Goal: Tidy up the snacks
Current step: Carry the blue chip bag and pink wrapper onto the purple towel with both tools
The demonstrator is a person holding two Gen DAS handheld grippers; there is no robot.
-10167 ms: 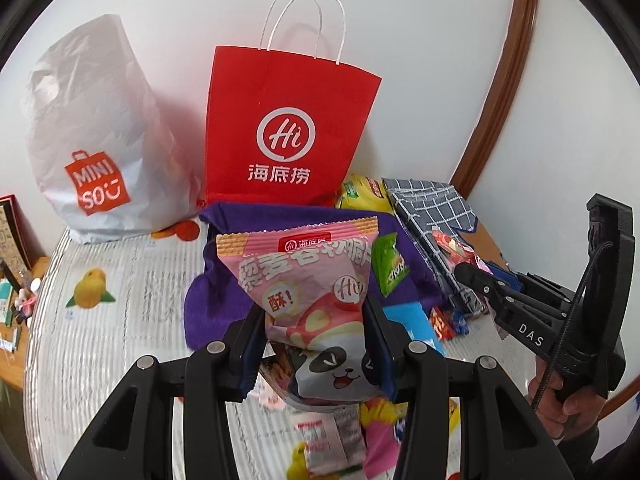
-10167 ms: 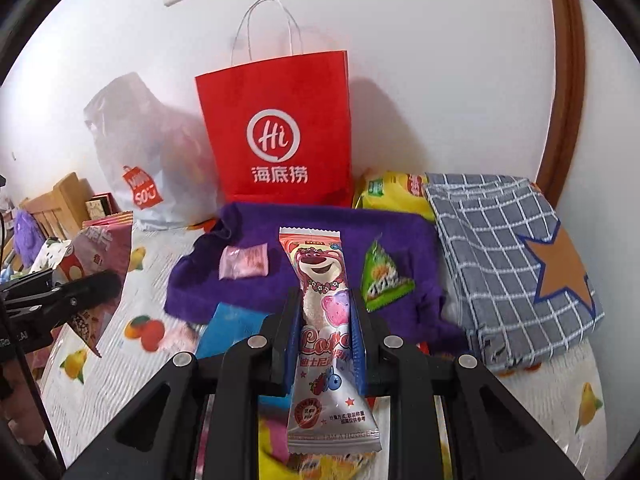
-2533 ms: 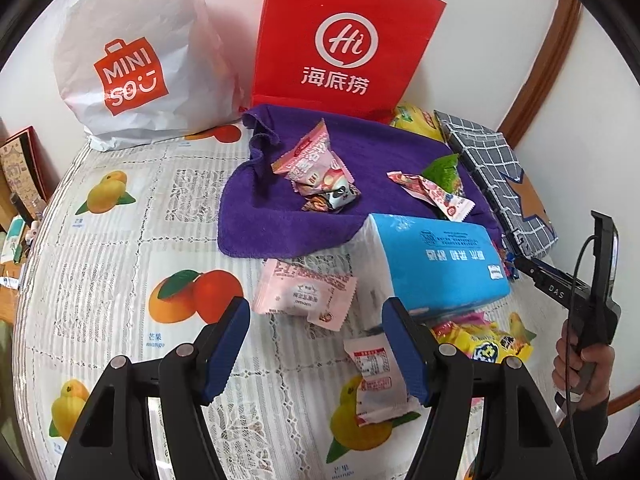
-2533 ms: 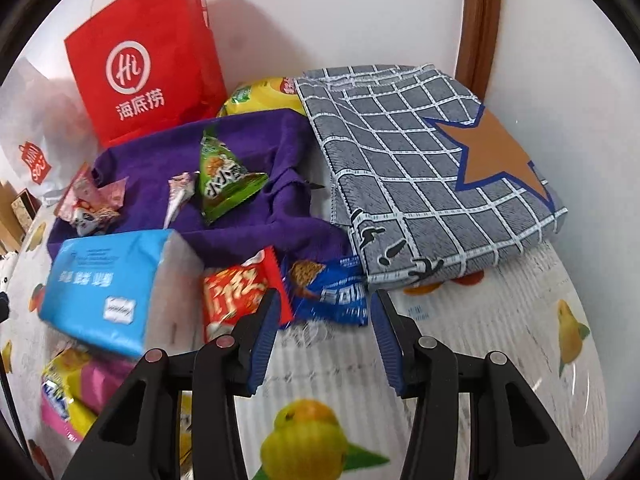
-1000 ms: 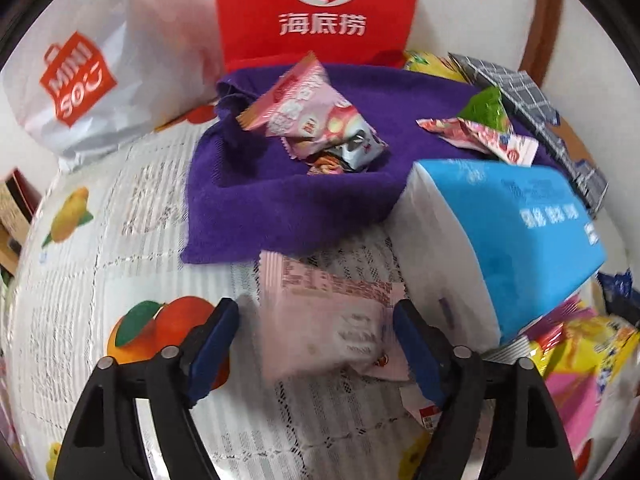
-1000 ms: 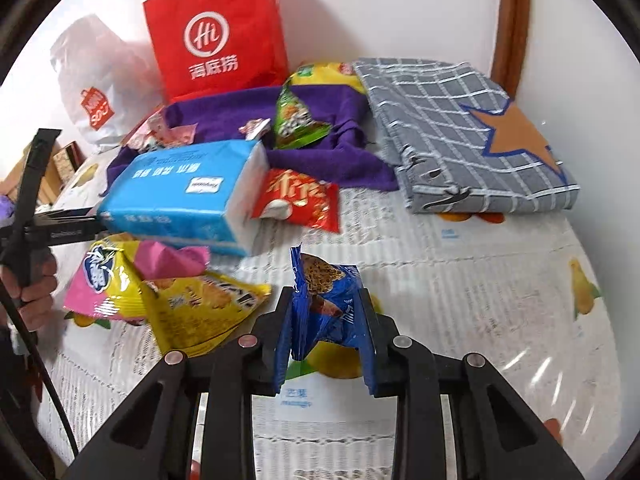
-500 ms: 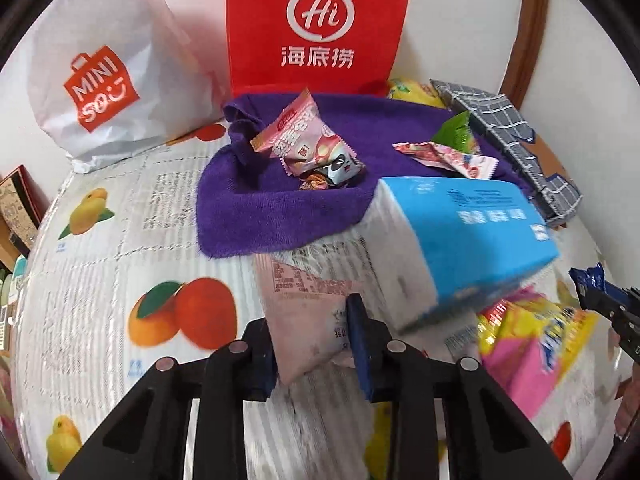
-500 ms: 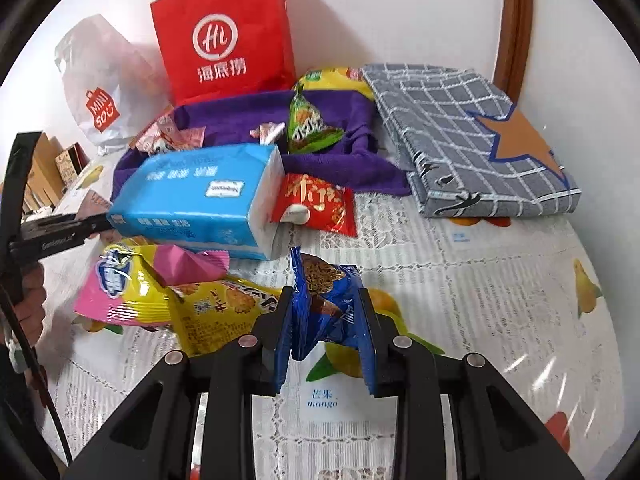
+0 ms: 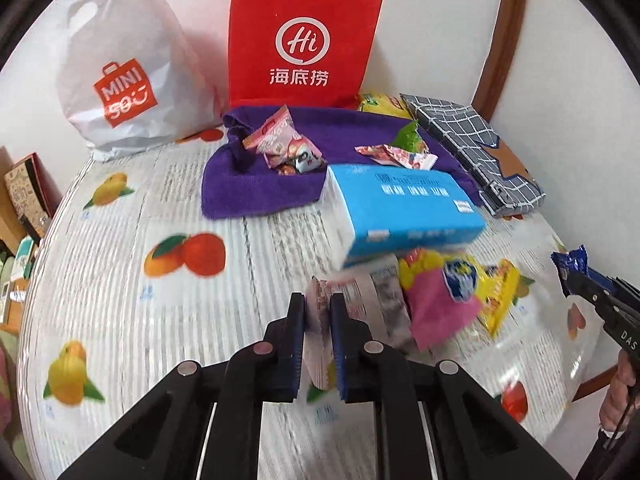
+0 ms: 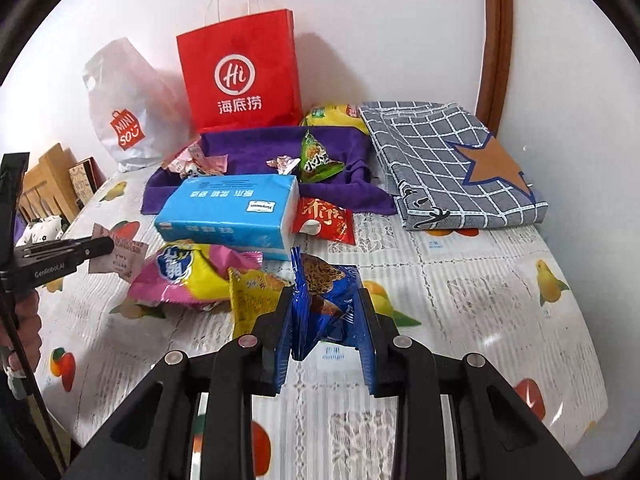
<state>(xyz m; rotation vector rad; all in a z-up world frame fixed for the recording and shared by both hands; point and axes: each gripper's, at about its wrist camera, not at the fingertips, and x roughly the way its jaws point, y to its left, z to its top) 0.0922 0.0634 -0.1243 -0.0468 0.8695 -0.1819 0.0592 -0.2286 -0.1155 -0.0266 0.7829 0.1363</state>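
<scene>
Right now two tools are in view, and each one grips one snack. The left tool point(image 9: 318, 330) is clenched on a pale pink snack packet point(image 9: 316, 344) — its blue pads point(image 9: 297, 344) press both sides, and the packet sticks out above and below them, up off the bench point(image 9: 120, 280). The right tool point(image 10: 325, 332) is clenched on a blue cookie packet point(image 10: 326, 296), which stands upright between its pads, also clear of the bench. Two bags stand at the back by the wall: one red paper bag point(image 9: 300, 40) and one white plastic bag point(image 9: 120, 64). One purple towel point(image 9: 260, 188) lies in front of the red bag, with three snacks on it — a pink panda packet point(image 9: 280, 144), a long pink candy wrapper point(image 9: 396, 156) and a green chip bag point(image 10: 316, 158). One blue tissue pack point(image 10: 232, 212) lies at the near edge of the towel. Beside it is one red snack packet point(image 10: 324, 218), and nearer the tools are a pink and yellow bag point(image 10: 188, 276) and a yellow biscuit bag point(image 10: 252, 296). One grey checked cloth bag point(image 10: 448, 160) with a brown star lies on the right. A yellow bag point(image 10: 336, 116) behind the towel is mostly hidden. The left view is blurred near the tool, so the packet's print is hard to read, and the hand holding each tool is cut off at the edge.
</scene>
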